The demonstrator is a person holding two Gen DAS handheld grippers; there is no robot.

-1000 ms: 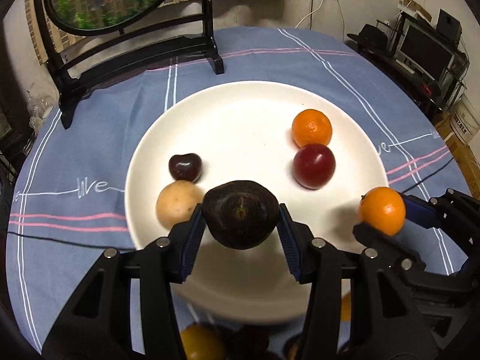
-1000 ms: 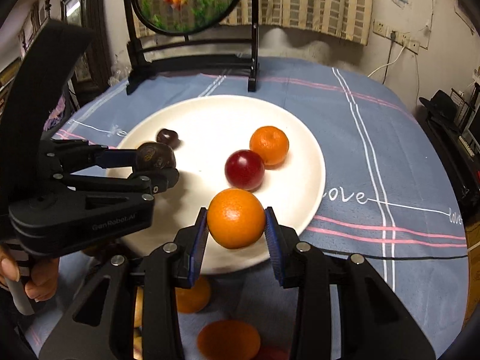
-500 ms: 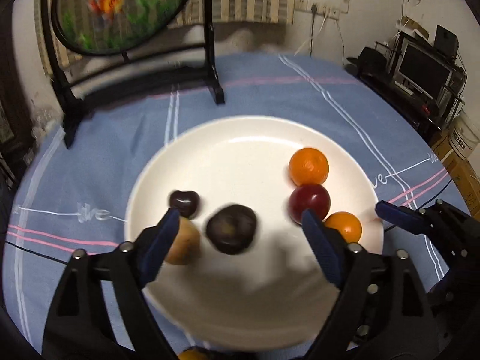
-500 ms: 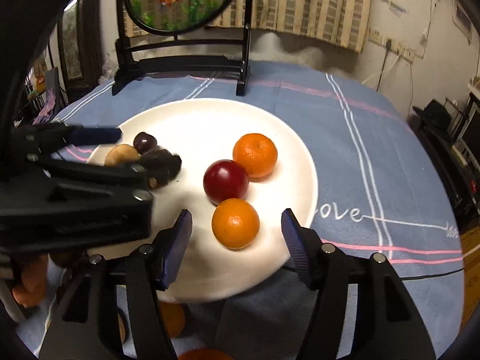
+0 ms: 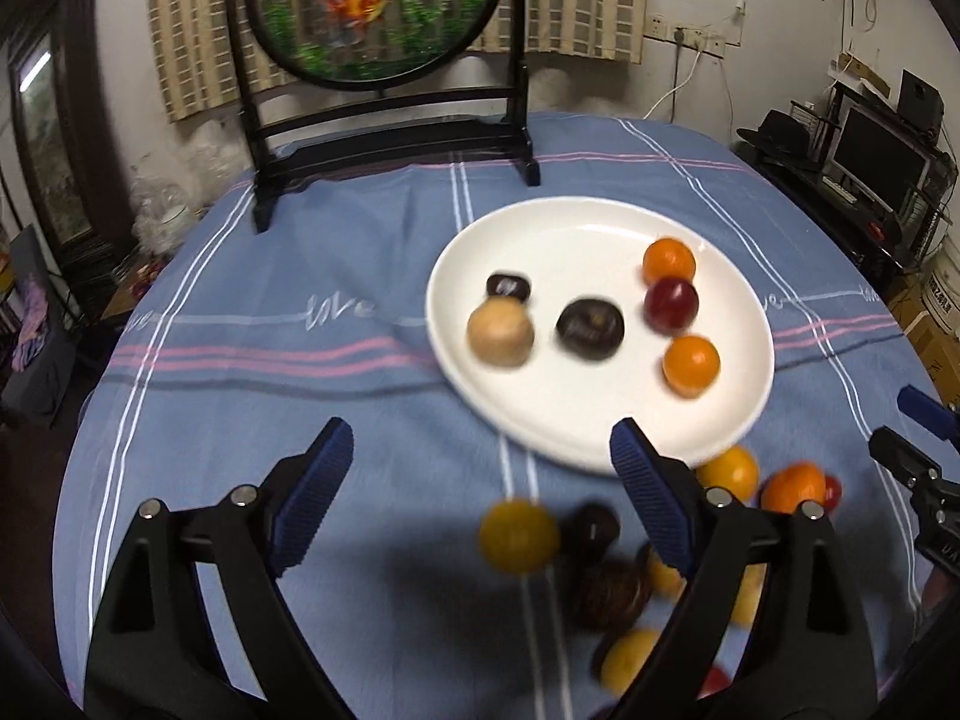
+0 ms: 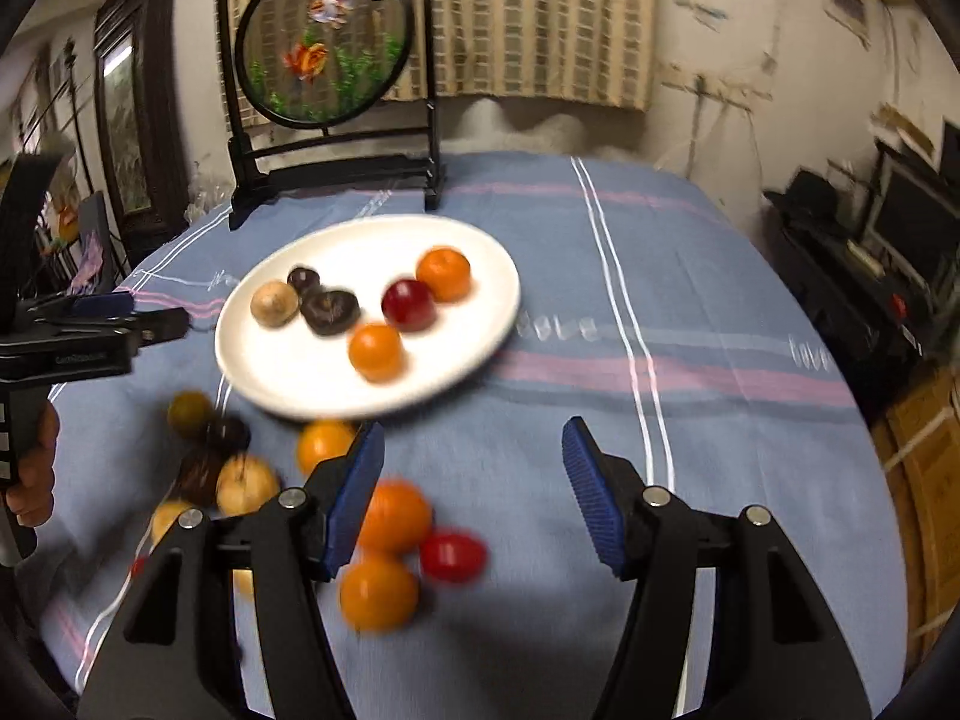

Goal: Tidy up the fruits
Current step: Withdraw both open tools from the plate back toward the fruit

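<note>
A white plate [image 5: 564, 420] [image 6: 288, 372] holds several fruits: two oranges [image 5: 691, 365] [image 6: 375, 351], a red plum [image 5: 671, 303] [image 6: 408, 304], a dark wrinkled fruit [image 5: 590, 327] [image 6: 330, 311], a tan round fruit [image 5: 500, 335] [image 6: 274, 303] and a small dark fruit [image 5: 507, 287]. Loose fruits lie on the cloth before the plate: a yellow one [image 5: 519, 535], oranges [image 6: 393, 516] and a red one [image 6: 452, 555]. My left gripper [image 5: 477, 498] is open and empty, above the cloth near the loose pile. My right gripper [image 6: 474, 495] is open and empty, right of the loose fruits.
A blue striped tablecloth [image 5: 300, 360] covers the round table. A black stand with a round goldfish panel [image 5: 372, 12] [image 6: 324, 42] stands at the far edge. A desk with monitors [image 5: 870, 156] is off the table at the right.
Both grippers opened, leaving the dark fruit and the orange on the plate, then drew back and up from the plate. The loose fruit pile has come into view.
</note>
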